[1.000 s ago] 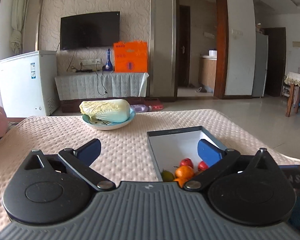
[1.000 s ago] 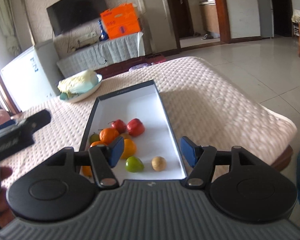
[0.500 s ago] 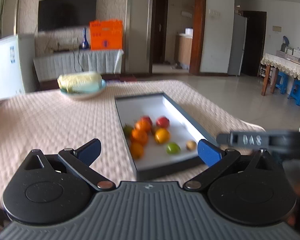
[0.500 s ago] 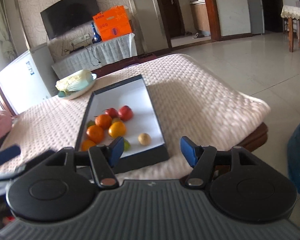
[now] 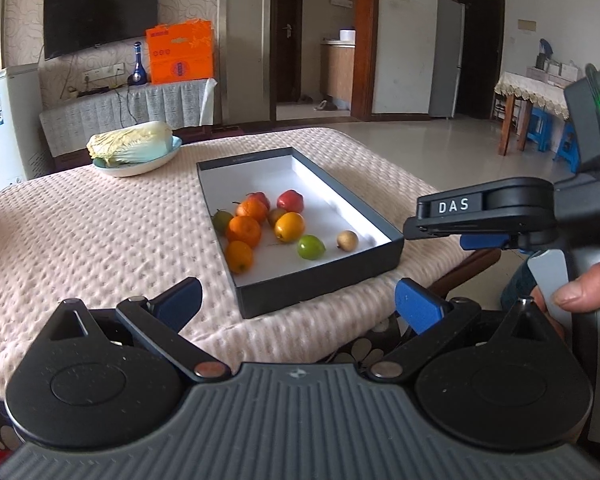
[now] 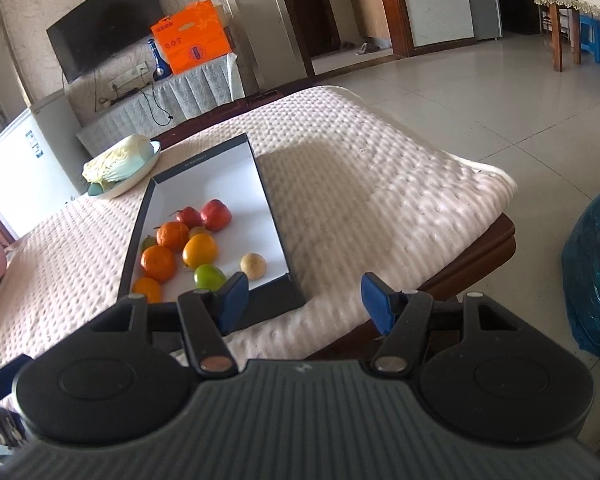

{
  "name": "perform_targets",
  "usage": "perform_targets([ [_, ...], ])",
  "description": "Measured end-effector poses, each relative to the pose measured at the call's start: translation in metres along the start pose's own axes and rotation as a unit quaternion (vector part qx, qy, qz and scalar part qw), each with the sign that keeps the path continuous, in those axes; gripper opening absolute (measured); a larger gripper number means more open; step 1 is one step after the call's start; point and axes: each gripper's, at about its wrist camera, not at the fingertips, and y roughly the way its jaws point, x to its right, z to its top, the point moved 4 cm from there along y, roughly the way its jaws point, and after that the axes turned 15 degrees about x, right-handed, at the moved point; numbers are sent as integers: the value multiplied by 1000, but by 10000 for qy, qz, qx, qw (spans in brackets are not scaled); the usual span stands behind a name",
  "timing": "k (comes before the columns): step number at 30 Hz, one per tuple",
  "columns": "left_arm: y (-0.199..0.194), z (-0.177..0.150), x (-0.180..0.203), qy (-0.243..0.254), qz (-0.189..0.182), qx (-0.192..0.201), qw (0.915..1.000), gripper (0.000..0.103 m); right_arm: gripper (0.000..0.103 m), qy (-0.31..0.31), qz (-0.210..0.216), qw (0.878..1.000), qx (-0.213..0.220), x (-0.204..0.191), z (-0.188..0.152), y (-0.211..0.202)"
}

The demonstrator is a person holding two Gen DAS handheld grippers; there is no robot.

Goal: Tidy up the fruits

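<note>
Keeping the left tongs (image 5: pixel 298 303) spread wide and pinching nothing while swinging them round toward the box (image 5: pixel 320 276): a second ago facing flat across the worktop (image 5: pixel 80 240) with only a corner of the box peeking out behind one finger, now looking down on the whole box, framed between the two tips and just beyond them. Seeing all the fruits lying inside on its white floor, bunched toward the near left: oranges (image 5: pixel 243 231), two red ones at the back, a green fruit (image 5: pixel 311 247) and a small tan fruit (image 5: pixel 347 240) a little apart on the right. Catching the right tongs (image 5: pixel 460 236) coming into this view from the right, side-on beside the box's near right corner, carried by a hand (image 5: pixel 584 292). Leaving the cabbage plate (image 5: pixel 140 166) untouched at the far end. Turning to the right wrist view: holding the right tongs (image 6: pixel 304 300) partly spread, the same gap as a second ago, nothing between the pads; drawing back from above the box, now lying ahead and to the left, its near end behind the left fingertip. Judging from this: still lining up, both tongs empty, no fruit lifted, sorting not yet started; probably choosing a first fruit, the loose green or tan one looking easiest to reach.
</note>
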Motion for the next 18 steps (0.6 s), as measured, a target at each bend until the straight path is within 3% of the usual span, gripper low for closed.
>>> perform_targets([
  [13, 4, -4, 5, 57, -108, -52, 9999, 103, 65, 35, -25, 10000, -65, 3, 0, 2],
  [18, 2, -3, 3, 26, -30, 145, 9999, 102, 65, 40, -32, 10000, -80, 3, -1, 3],
])
